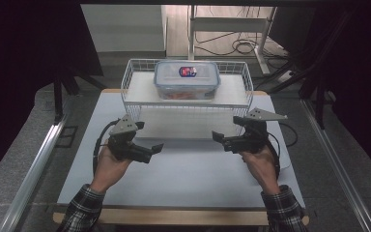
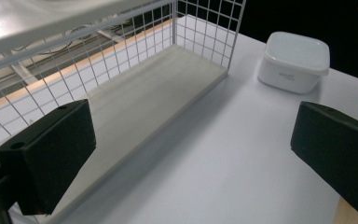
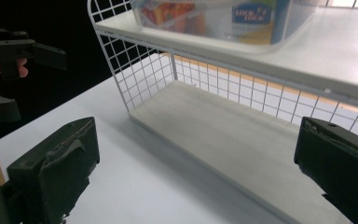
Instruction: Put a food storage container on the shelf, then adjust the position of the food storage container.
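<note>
A clear lidded food container [image 1: 187, 79] with a blue rim and a label stands on the top shelf of a white wire rack [image 1: 135, 92]; the right gripper view has it [image 3: 223, 18] at the top. In front of the rack's left end a hand holds my left gripper [image 1: 149, 137] open and empty, its jaws wide apart [image 2: 191, 154] and aimed across the lower shelf board [image 2: 144, 107]. Before the rack's right end my right gripper [image 1: 226, 128] is held open too, with nothing between its jaws [image 3: 196, 168], facing the lower shelf [image 3: 223, 130].
The rack stands at the far side of a white tabletop [image 1: 188, 169]. A small white lidded tub [image 2: 294, 60] sits on the table beyond the rack's end in the left gripper view. Dark curtains and metal rails flank the table; cables lie on the floor behind.
</note>
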`<control>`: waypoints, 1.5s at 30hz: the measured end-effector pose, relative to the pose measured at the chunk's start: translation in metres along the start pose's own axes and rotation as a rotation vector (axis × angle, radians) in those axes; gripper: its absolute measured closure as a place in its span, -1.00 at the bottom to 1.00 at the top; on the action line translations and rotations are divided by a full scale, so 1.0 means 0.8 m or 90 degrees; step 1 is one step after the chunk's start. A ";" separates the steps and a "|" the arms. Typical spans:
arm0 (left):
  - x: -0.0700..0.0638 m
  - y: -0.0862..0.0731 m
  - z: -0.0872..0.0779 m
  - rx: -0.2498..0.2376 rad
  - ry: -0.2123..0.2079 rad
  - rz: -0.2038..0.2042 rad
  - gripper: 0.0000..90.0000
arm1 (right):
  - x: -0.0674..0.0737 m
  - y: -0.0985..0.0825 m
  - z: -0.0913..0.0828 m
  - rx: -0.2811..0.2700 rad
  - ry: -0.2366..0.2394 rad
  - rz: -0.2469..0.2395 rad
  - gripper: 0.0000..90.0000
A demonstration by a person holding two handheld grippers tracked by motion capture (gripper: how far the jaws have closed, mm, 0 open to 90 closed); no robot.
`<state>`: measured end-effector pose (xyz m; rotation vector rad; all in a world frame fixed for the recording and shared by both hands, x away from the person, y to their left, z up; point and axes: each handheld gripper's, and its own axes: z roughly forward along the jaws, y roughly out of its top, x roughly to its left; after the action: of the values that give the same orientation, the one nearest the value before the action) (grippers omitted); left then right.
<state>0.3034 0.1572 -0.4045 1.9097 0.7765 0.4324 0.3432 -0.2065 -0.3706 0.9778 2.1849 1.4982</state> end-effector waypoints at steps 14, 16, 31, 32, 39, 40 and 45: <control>-0.015 -0.065 -0.001 0.023 0.014 -0.021 -1.00 | 0.012 -0.061 -0.014 0.028 0.000 -0.009 -0.99; -0.017 -0.071 -0.002 0.026 0.020 -0.014 -1.00 | 0.013 -0.066 -0.015 0.034 -0.009 -0.012 -0.97; -0.025 -0.127 -0.002 0.034 0.051 -0.038 -0.99 | 0.025 -0.125 -0.016 0.051 -0.023 -0.003 -0.96; -0.026 -0.136 0.000 0.041 0.054 -0.041 -1.00 | 0.025 -0.134 -0.015 0.060 -0.023 -0.004 -0.95; -0.029 -0.146 0.006 0.064 0.073 -0.023 -1.00 | 0.017 -0.160 -0.010 0.100 -0.038 0.003 -0.96; -0.030 -0.145 0.006 0.062 0.077 -0.019 -1.00 | 0.015 -0.161 -0.009 0.107 -0.043 0.005 -0.96; -0.029 -0.147 0.006 0.062 0.081 -0.018 -1.00 | 0.011 -0.161 -0.009 0.108 -0.060 0.019 -1.00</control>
<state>0.2511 0.1742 -0.5108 1.9735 0.9218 0.5104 0.2869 -0.2335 -0.4834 1.1159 2.2676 1.2676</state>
